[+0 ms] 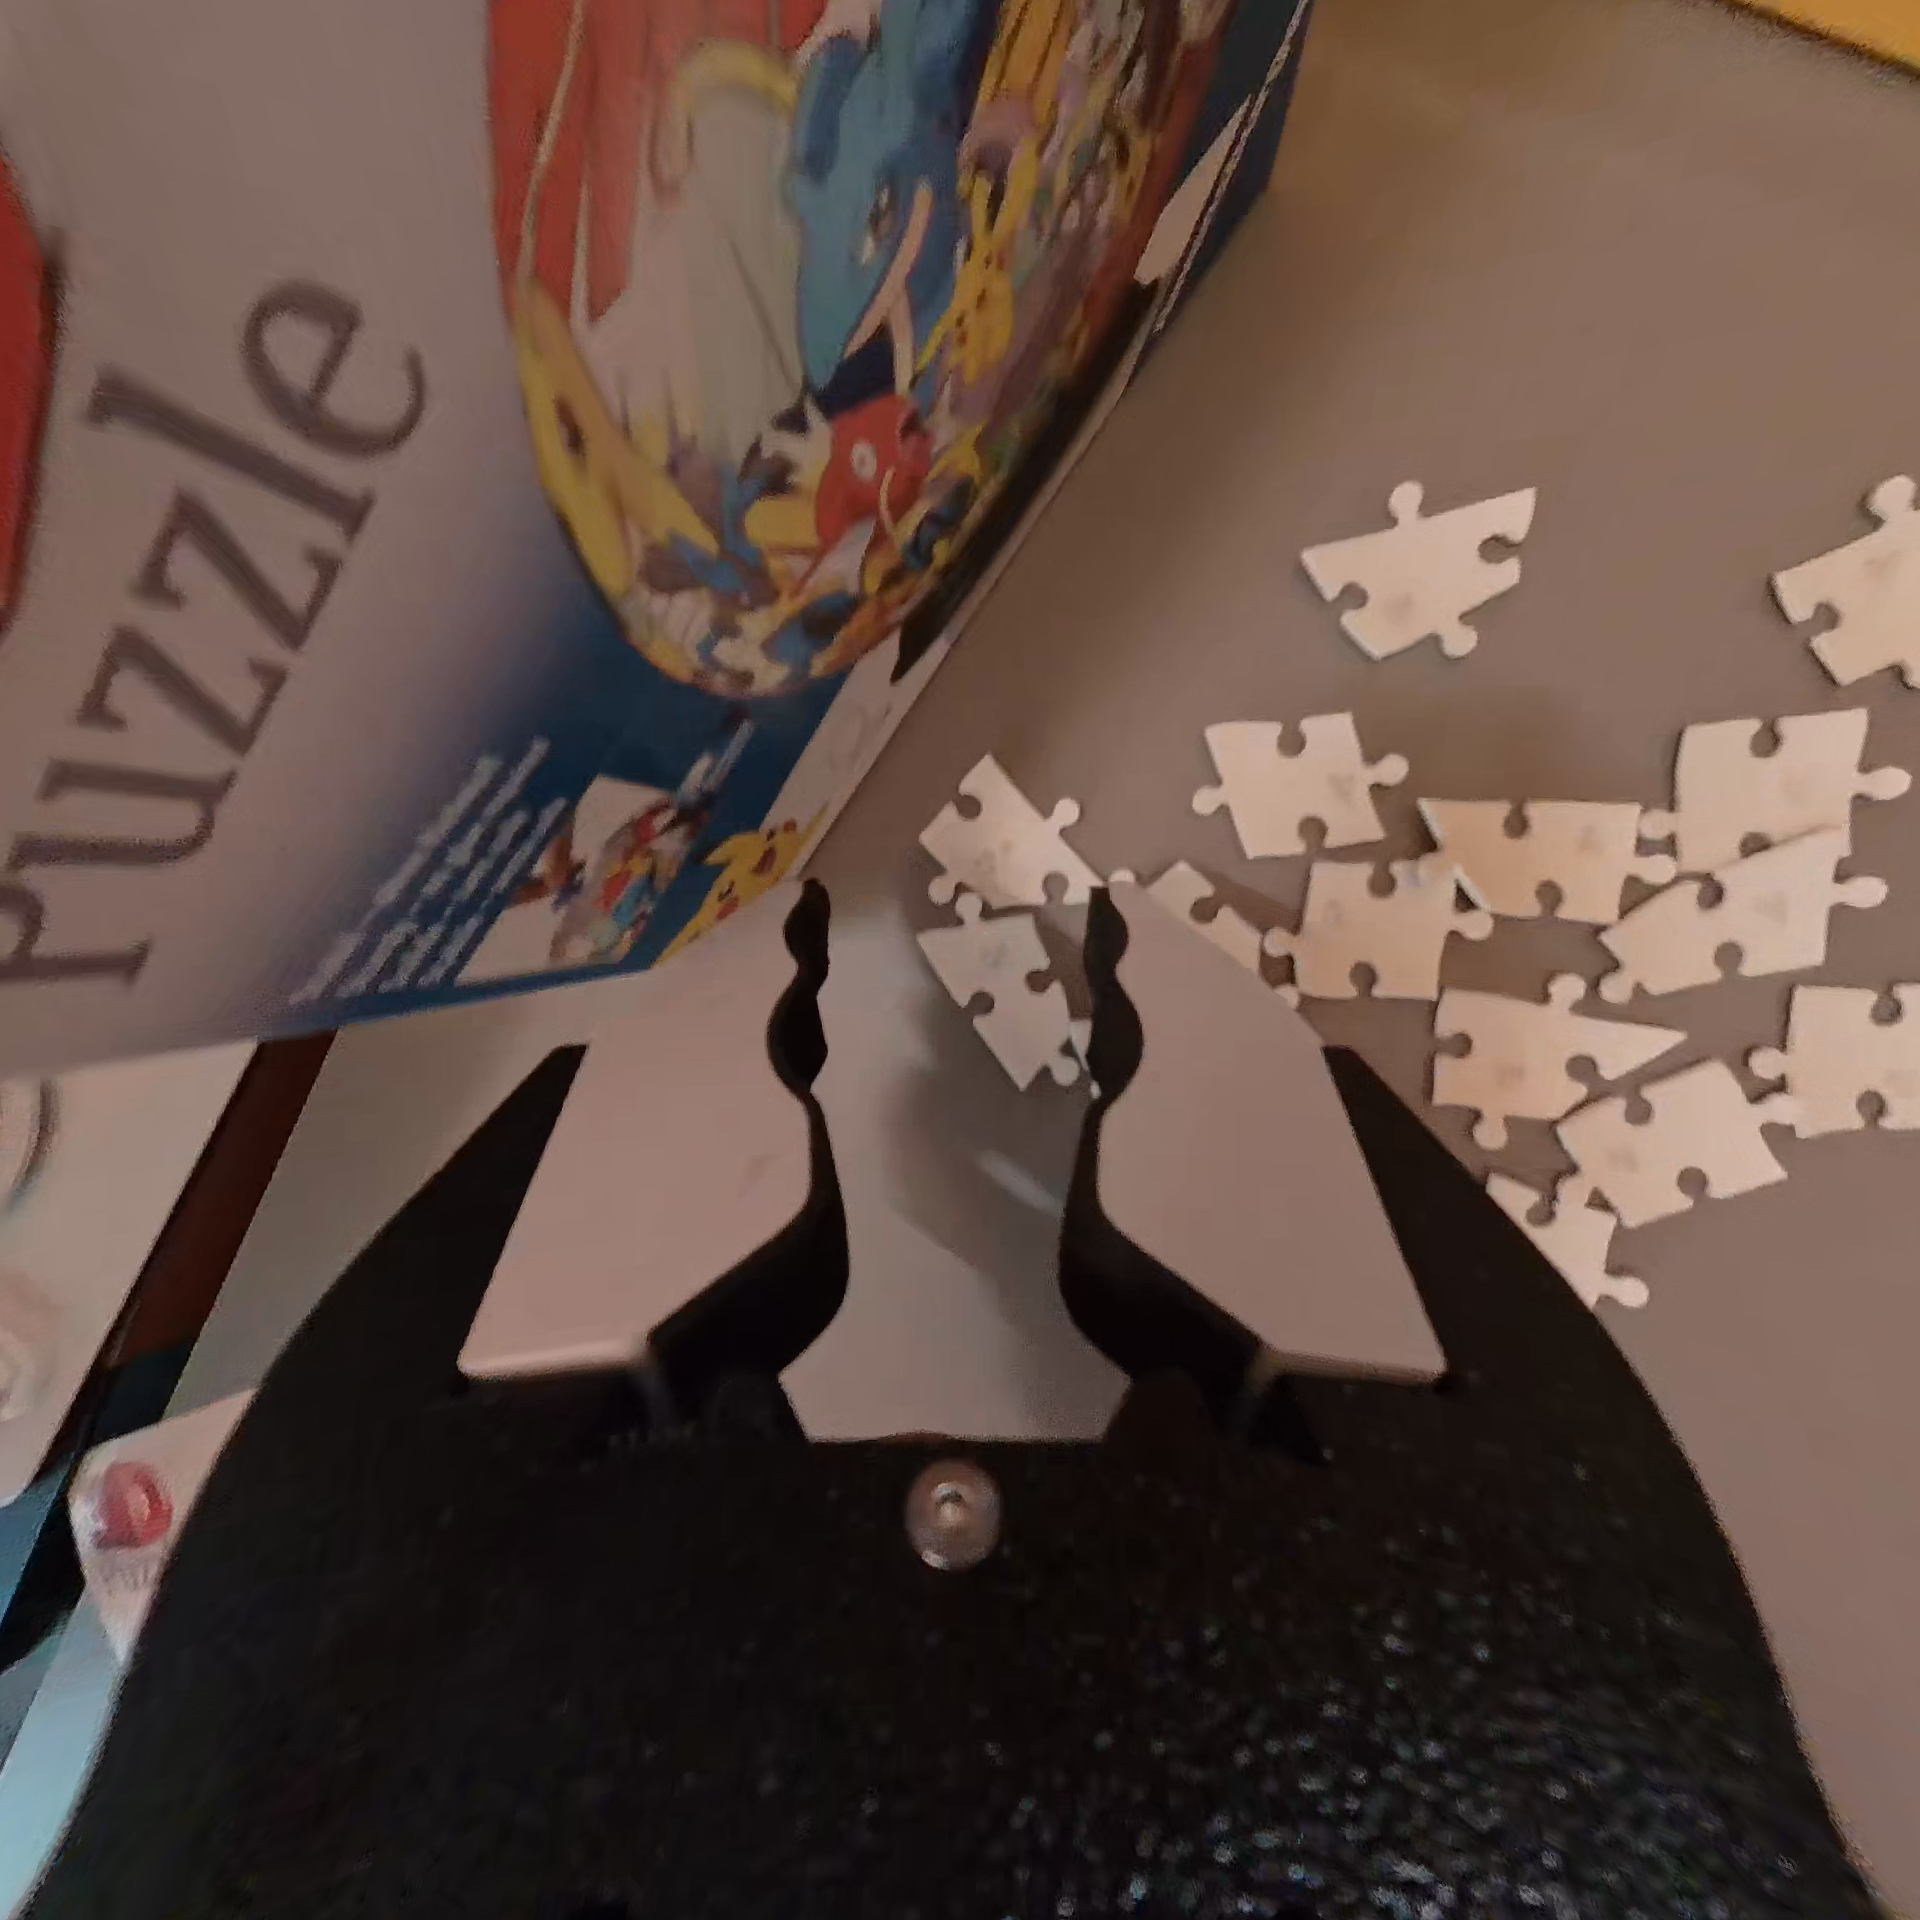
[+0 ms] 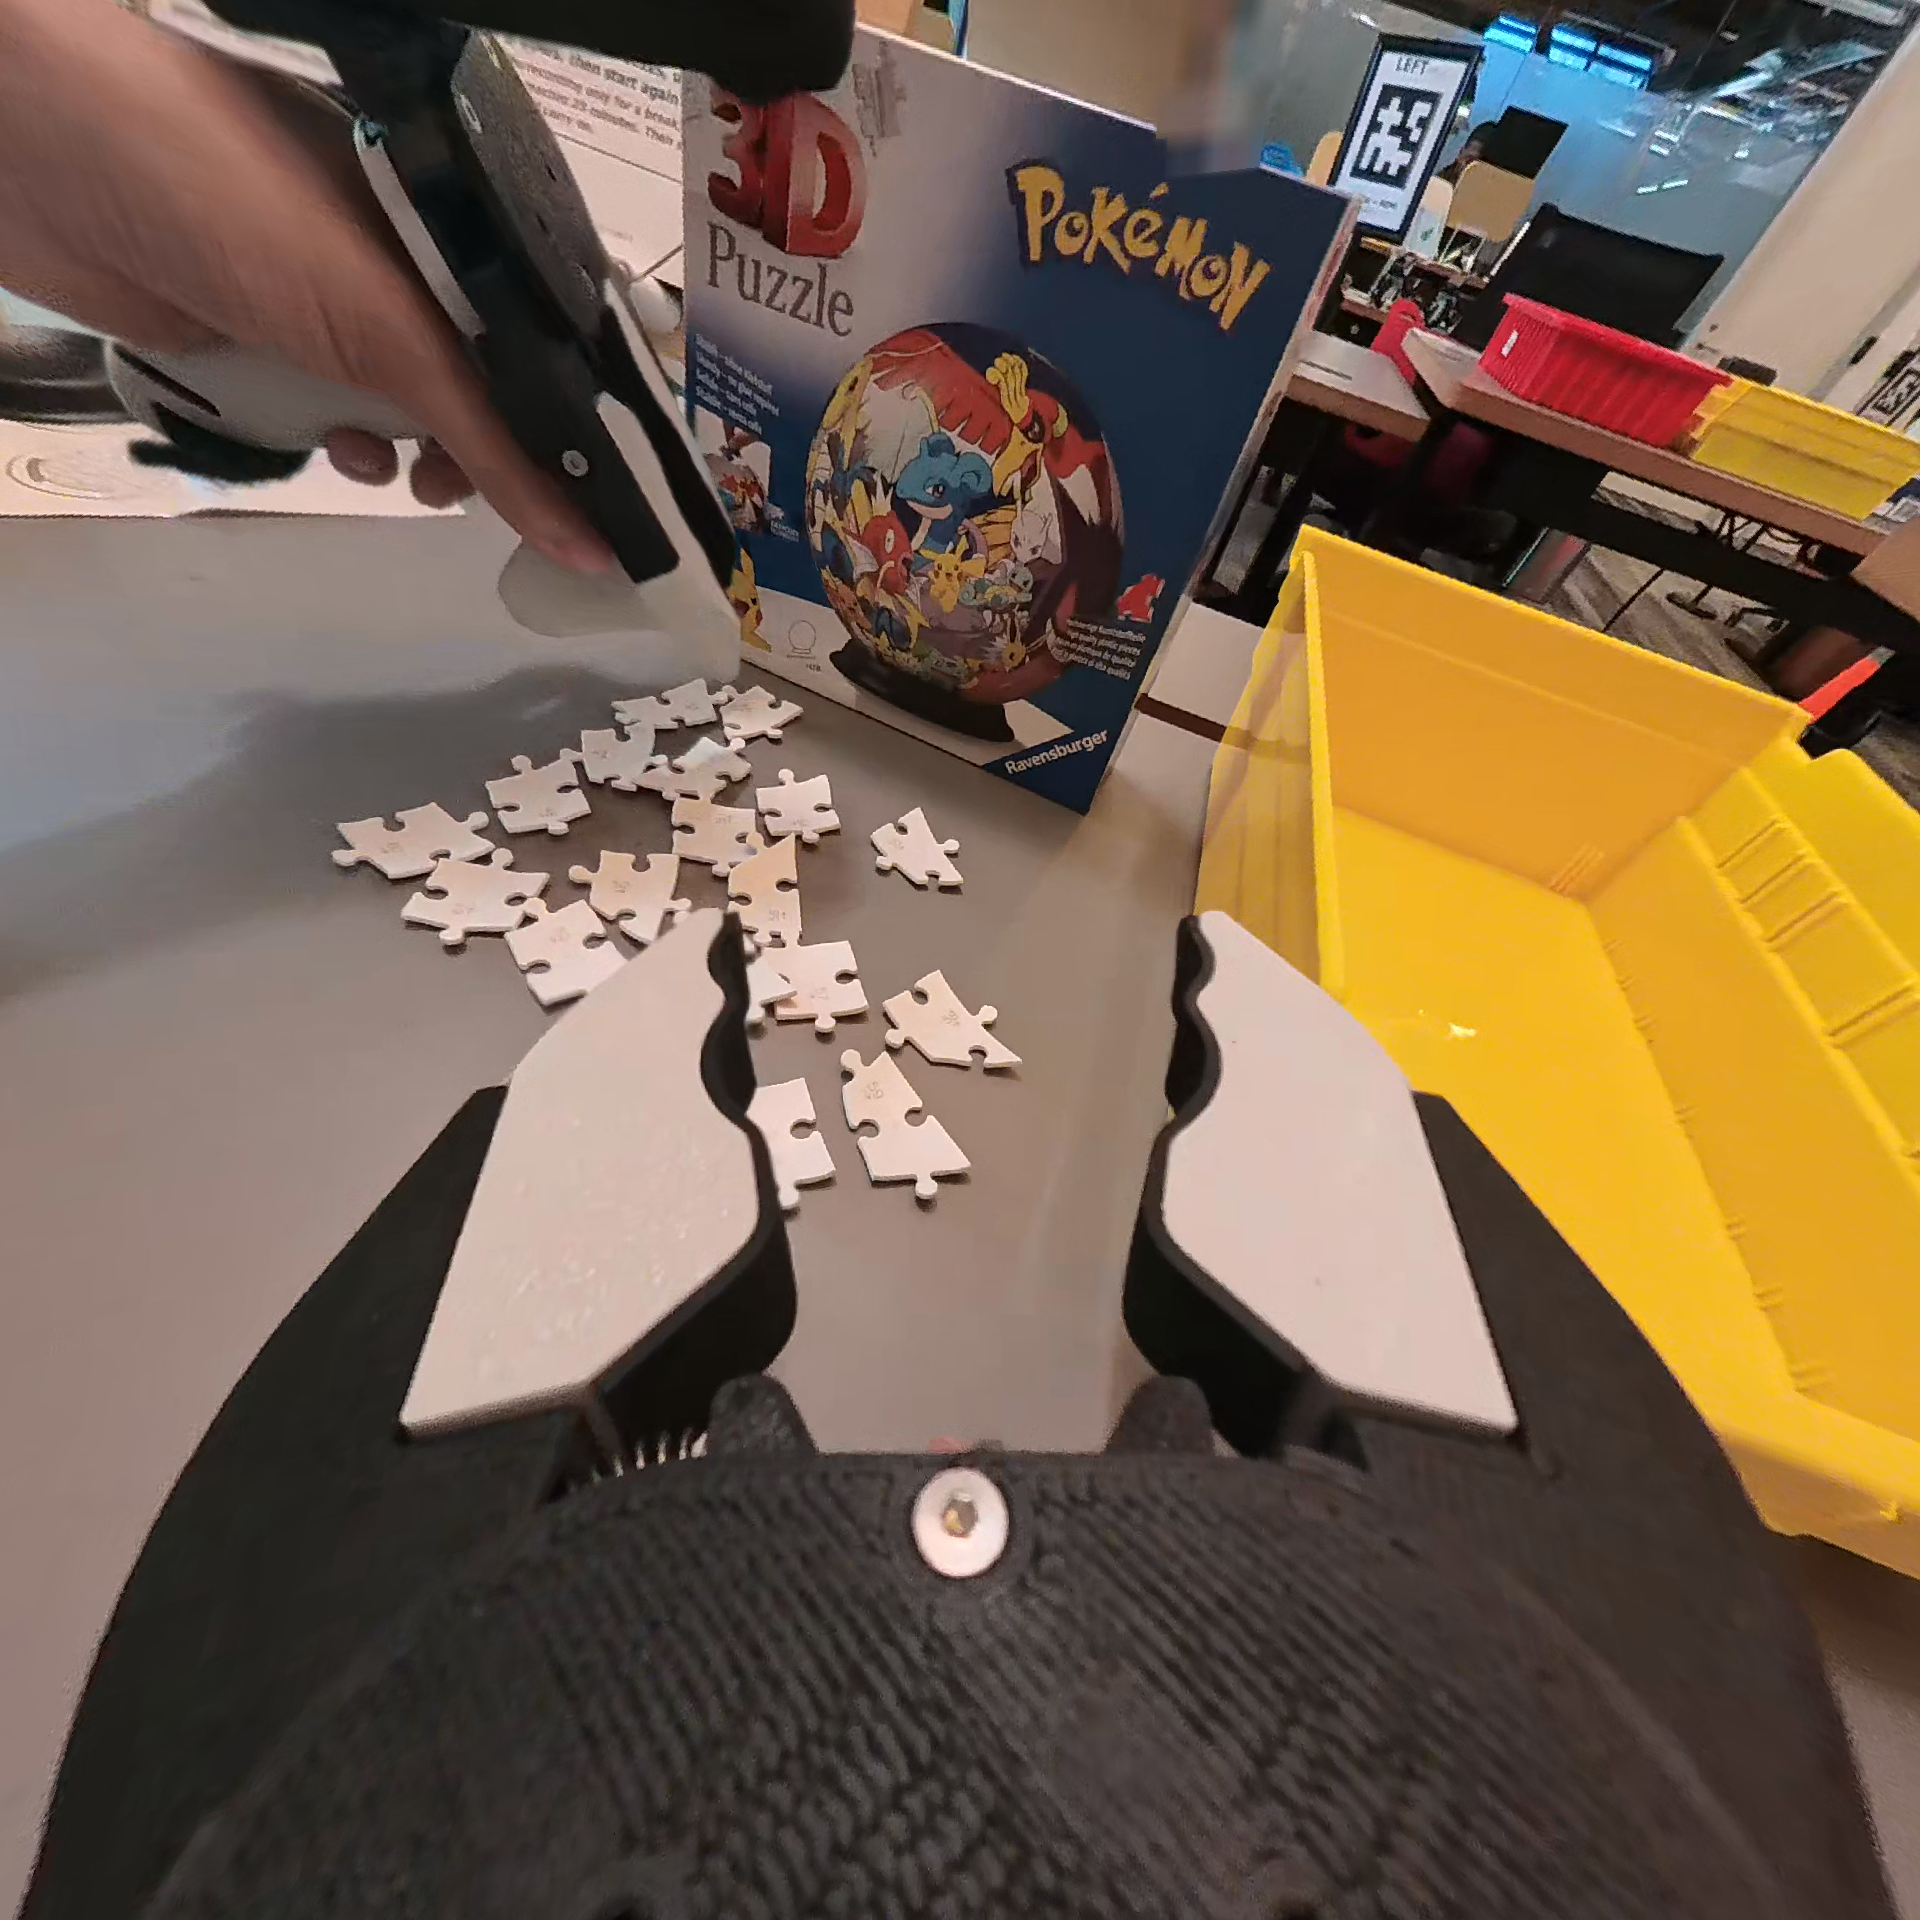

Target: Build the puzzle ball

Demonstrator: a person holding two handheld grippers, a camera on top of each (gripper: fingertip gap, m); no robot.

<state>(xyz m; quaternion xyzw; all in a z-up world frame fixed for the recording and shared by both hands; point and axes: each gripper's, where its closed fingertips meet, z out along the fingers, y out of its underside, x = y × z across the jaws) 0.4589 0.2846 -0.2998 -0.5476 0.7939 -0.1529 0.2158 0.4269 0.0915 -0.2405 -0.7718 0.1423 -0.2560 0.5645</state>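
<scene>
Several white puzzle pieces [image 2: 665, 894] lie face down in a loose heap on the grey table; they also show in the left wrist view [image 1: 1455, 925]. The blue puzzle box [image 2: 966, 457] stands upright behind them and fills the upper left of the left wrist view [image 1: 623, 416]. My left gripper [image 1: 956, 904] is open and empty, its tips at the far edge of the heap, close to the box's lower corner; in the right wrist view it [image 2: 686, 613] hangs tilted over the far end of the heap. My right gripper [image 2: 961, 935] is open and empty, above the heap's near pieces.
An empty yellow bin [image 2: 1558, 935] stands right of the pieces, close to my right gripper. A person's hand [image 2: 260, 312] holds the left gripper. White paper sheets [image 2: 208, 488] lie at the table's far left. Other tables with red and yellow bins [image 2: 1662, 395] stand behind.
</scene>
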